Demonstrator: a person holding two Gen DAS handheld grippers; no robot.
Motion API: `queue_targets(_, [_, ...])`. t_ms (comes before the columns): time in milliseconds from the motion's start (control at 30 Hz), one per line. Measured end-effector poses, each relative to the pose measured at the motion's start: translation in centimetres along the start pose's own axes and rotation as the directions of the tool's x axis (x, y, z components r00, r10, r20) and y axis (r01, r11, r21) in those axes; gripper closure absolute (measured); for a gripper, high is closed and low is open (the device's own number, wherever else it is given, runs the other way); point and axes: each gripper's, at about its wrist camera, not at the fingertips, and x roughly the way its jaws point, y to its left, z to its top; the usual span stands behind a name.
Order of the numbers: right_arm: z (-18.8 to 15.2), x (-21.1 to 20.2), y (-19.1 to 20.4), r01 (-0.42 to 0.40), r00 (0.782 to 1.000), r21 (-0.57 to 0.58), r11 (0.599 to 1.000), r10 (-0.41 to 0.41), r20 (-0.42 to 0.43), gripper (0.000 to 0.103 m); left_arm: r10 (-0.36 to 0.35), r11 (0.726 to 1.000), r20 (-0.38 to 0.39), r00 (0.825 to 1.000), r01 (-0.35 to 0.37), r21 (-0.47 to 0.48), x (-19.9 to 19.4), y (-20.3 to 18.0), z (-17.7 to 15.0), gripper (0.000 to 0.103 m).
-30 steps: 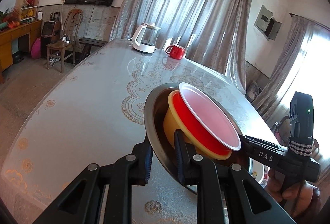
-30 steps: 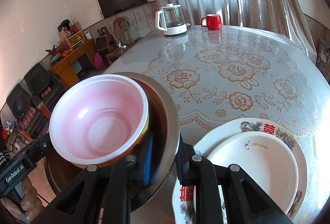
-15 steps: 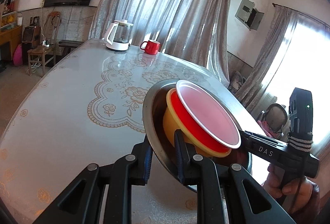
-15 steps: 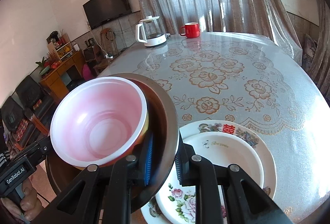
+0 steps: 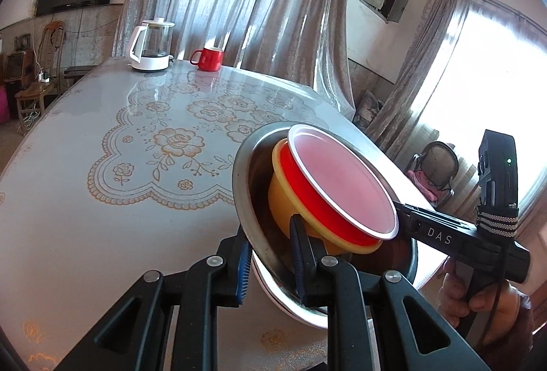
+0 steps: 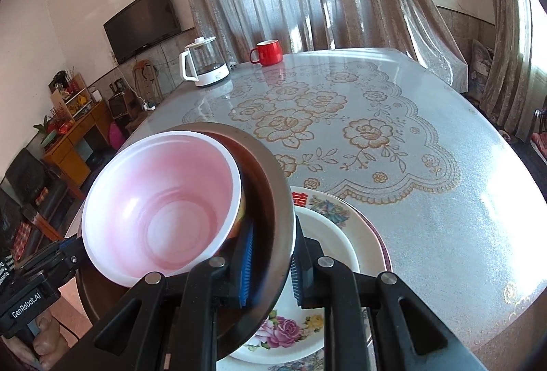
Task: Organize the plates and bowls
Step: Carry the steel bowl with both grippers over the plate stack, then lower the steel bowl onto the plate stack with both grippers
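Note:
A steel bowl [image 5: 249,200] holds a nested yellow bowl [image 5: 283,200] and a red bowl [image 5: 342,186] with a pale pink inside [image 6: 160,210]. My left gripper [image 5: 270,265] is shut on the steel bowl's near rim. My right gripper [image 6: 271,268] is shut on the opposite rim [image 6: 277,200]. Both hold the stack in the air above a floral plate [image 6: 372,234] with a white plate [image 6: 335,241] stacked on it, at the table's front edge.
A white and glass kettle [image 6: 205,65] and a red mug [image 6: 268,52] stand at the table's far end [image 5: 152,44]. The table [image 6: 427,200] has a lace-pattern cover. Curtains, a TV, chairs and a cabinet surround it.
Both grippers have carried the bowl stack right and forward over the table. The stacked plates now lie directly beneath the steel bowl. Both grips are unchanged.

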Motion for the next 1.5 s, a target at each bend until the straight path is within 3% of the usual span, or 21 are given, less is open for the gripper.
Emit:
queue_targets(267, [-0.6, -0.3, -2.4, 0.047, 0.999, 0.042, 0.998, -0.047, -0.009, 0.084, -0.056, 0.998, -0.067, 0.996, 0.056, -0.008, 2.5, -1.1, -0.7, 0.083])
queue_targets(733, [-1.8, 0.5, -5.1, 0.088, 0.995, 0.089, 0.992, -0.084, -0.047, 0.084, -0.060, 0.998, -0.148, 0.987, 0.060, 0.000, 5.5, -1.7, -1.9, 0.082])
queue_targets(1500, [-2.8, 2.0, -6.0, 0.104, 0.991, 0.110, 0.988, -0.094, -0.093, 0.085, -0.062, 0.998, -0.169, 0.984, 0.064, 0.005, 6.1, -1.7, -2.7, 0.079])
